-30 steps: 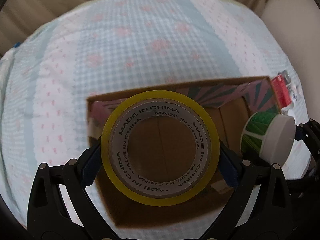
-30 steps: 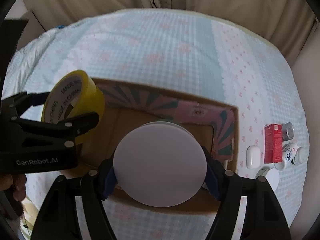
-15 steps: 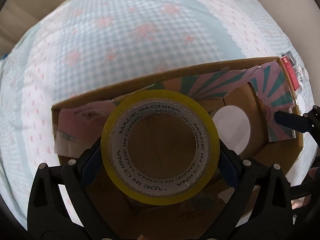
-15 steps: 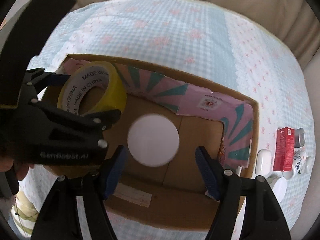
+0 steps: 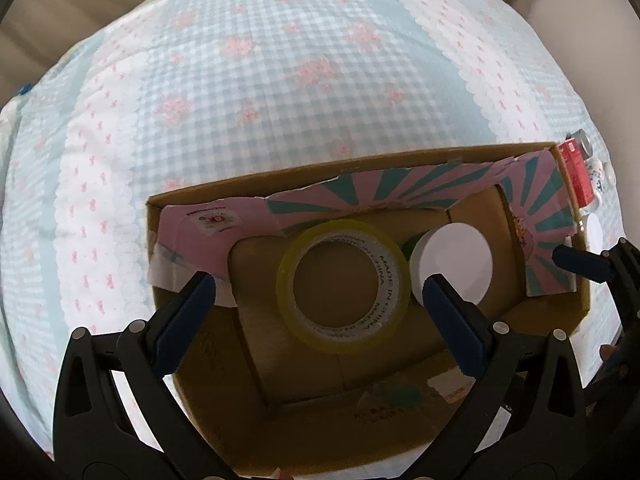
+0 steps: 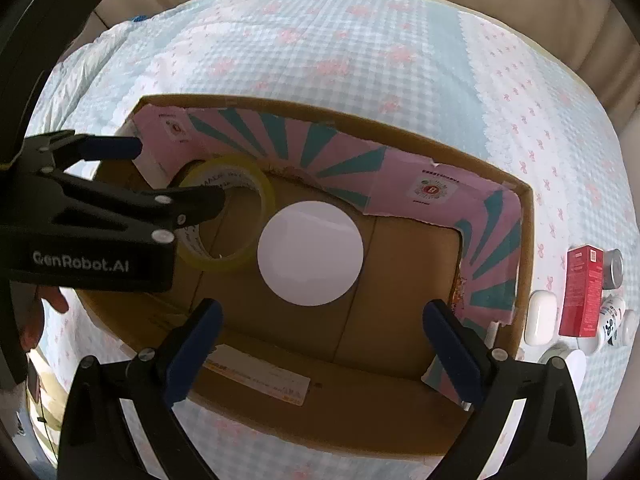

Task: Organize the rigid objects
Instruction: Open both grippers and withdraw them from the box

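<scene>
**Desk:** Both grippers first. What are they doing?

**Photographer:** Left gripper [image 5: 318,292] hangs over the cardboard box [image 5: 348,162] with its blue-padded fingers [image 5: 188,312] spread wide, nothing between them. Right gripper [image 6: 320,332] is likewise spread and empty above the same box, seen from the other wrist camera, where the left gripper [image 6: 176,172] reaches in from the left edge.

**Desk:** And the items being sorted?

**Photographer:** A roll of yellow tape [image 5: 344,286] lies inside the box on its brown floor, the "MADE IN CHINA" core facing up. Just beside it, on its right in the left view, sits a round container with a white lid [image 5: 452,264]; a sliver of green shows at its edge, though whether the two touch is hard to say from the warped lens. In the right view the tape roll [image 6: 228,220] looks tilted against the pink-and-teal lining [image 6: 280,136], partly hidden by the left gripper, and the white lid [image 6: 310,252] lies near the middle of the floor.

**Desk:** Anything outside the box?

**Photographer:** On the gingham tablecloth [image 6: 360,40], off the box's right wall: a red carton [image 6: 580,290], a white earbud-style case [image 6: 540,316], a small metal tin [image 6: 614,268], and small white bottles [image 6: 612,320] clustered close together.
</scene>
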